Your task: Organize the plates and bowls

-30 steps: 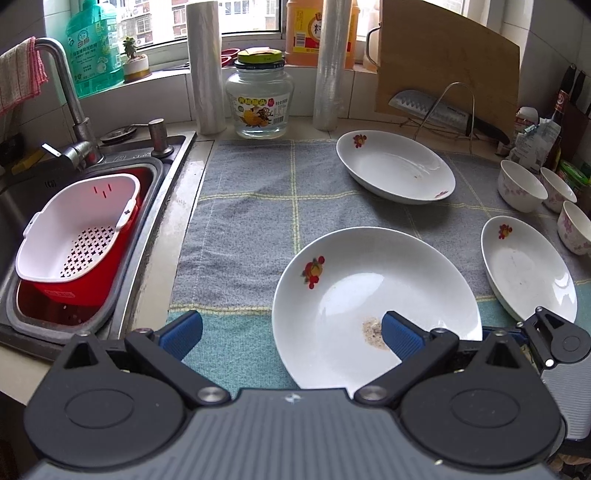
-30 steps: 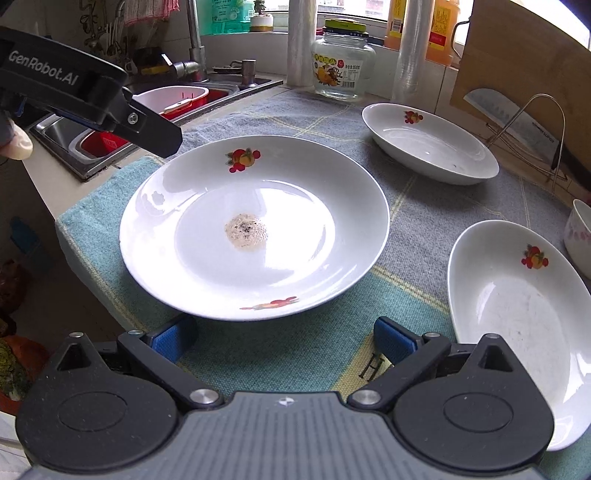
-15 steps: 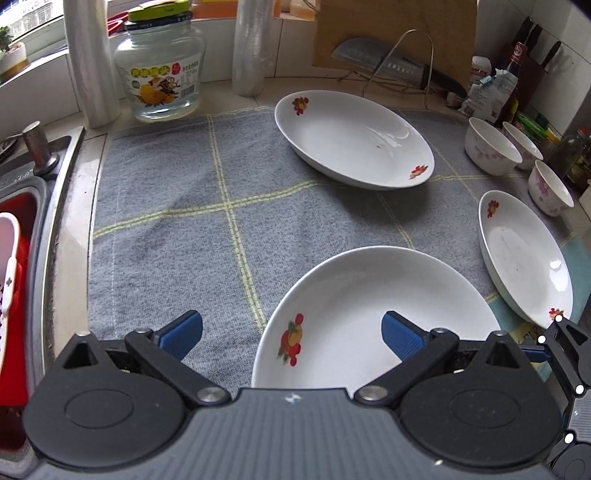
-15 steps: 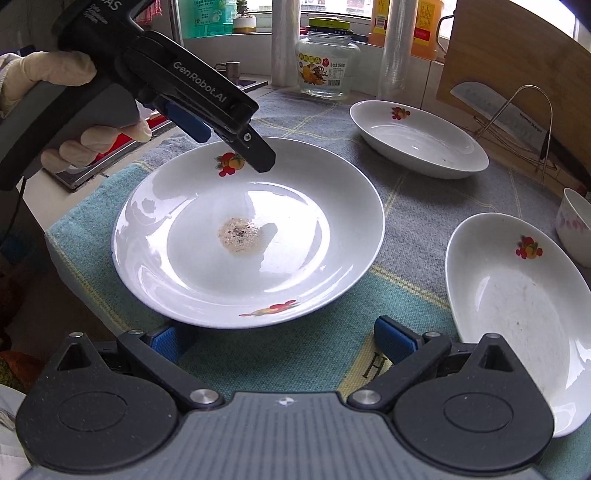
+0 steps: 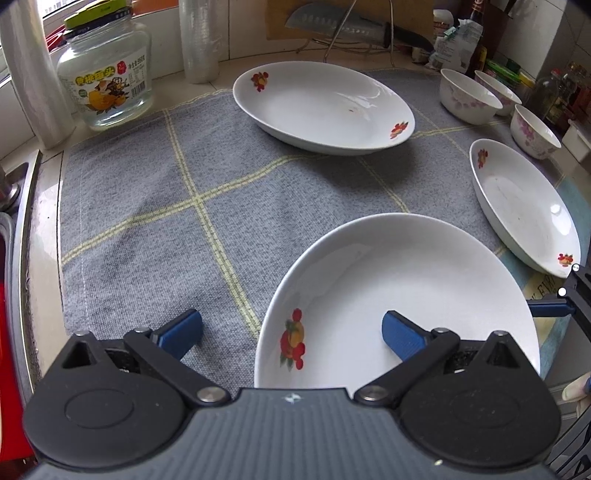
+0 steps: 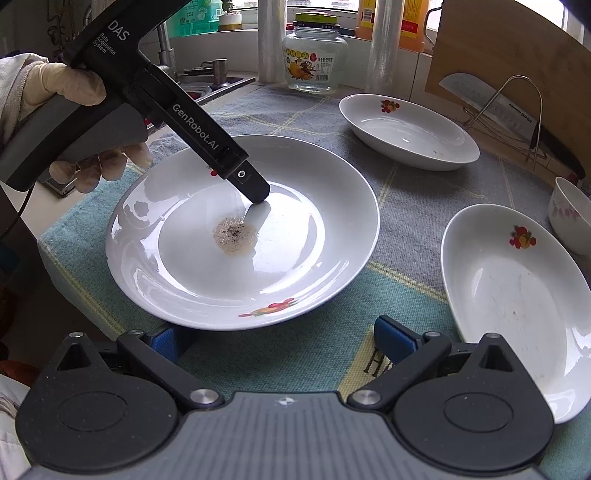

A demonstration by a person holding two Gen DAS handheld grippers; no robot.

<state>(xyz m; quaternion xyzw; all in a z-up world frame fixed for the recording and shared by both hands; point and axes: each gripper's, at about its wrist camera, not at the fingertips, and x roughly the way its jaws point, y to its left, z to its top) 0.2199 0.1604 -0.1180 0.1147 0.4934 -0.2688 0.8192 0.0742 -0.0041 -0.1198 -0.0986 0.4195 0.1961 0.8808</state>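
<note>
A big round white plate [image 5: 424, 280] with fruit prints lies on the cloth; the right wrist view shows it [image 6: 314, 236] with a brownish smear in the middle. My left gripper [image 5: 291, 332] is open, straddling the plate's left rim, one finger over the bowl of the plate, one over the cloth. My right gripper [image 6: 277, 338] is open and empty at the plate's near edge. An oval plate [image 5: 325, 107] lies at the back, another oval plate [image 5: 524, 210] to the right. Three small floral bowls [image 5: 469, 96] stand at the far right.
A grey checked cloth [image 5: 147, 192] covers the counter. A glass jar [image 5: 105, 77] and film rolls [image 5: 199, 37] stand at the back. A knife [image 5: 354, 29] rests on a wire rack by a cutting board [image 6: 517, 66]. The sink edge [image 5: 22, 229] runs along the left.
My left gripper has moved right and forward from the sink side over the big plate's left rim. My right gripper has barely moved.
</note>
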